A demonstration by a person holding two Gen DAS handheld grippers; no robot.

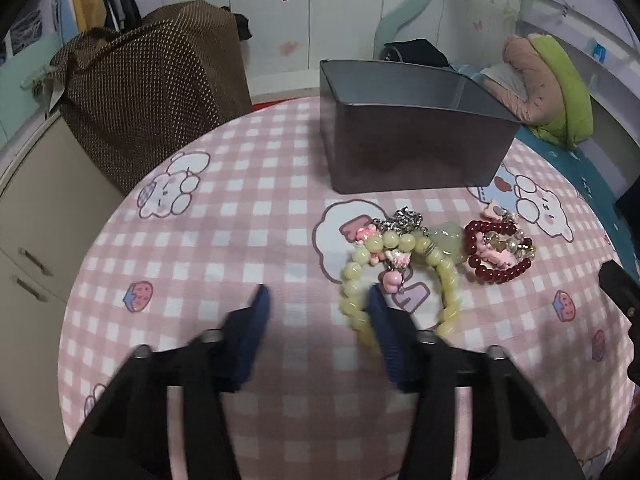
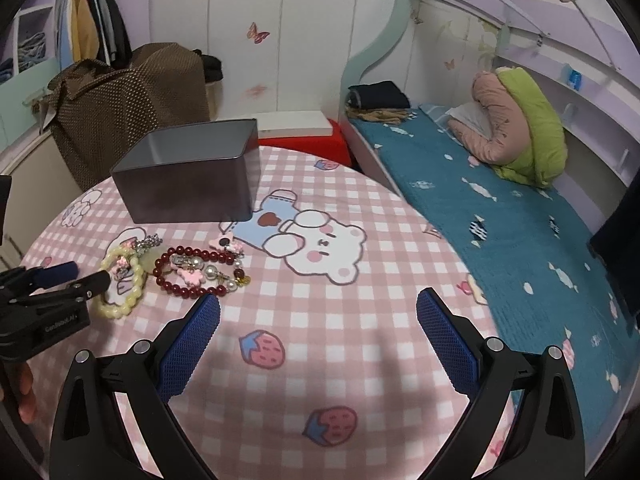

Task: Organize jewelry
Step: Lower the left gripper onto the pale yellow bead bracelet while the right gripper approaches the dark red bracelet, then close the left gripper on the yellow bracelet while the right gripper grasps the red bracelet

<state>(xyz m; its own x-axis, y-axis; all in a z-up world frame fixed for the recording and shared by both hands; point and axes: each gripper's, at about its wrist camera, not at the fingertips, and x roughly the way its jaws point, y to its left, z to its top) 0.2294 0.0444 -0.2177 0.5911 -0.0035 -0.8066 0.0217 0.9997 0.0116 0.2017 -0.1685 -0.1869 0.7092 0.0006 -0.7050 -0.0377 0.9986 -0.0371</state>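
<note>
My left gripper (image 1: 316, 300) half spread, one finger inside yellow bracelet (image 1: 400, 280) ring, hooking it for box (image 1: 400, 152) ahead. Right gripper (image 2: 318, 312) spread wide, empty, red bracelet (image 2: 192, 276) just ahead-left.

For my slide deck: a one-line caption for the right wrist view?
Open right gripper hovers over checked tablecloth beside dark red bracelet, yellow bracelet and grey box.

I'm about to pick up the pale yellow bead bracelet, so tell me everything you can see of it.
The pale yellow bead bracelet is a loop of round, glossy, translucent-looking beads lying flat on the pink checked tablecloth, in front of the grey box. Pink charms and a silvery chain lie over its far side; the dark red bead bracelet sits just right of it. One blue-padded finger of the left gripper reaches into the loop, the other stays outside; whether the pads press on the beads is unclear.
</note>
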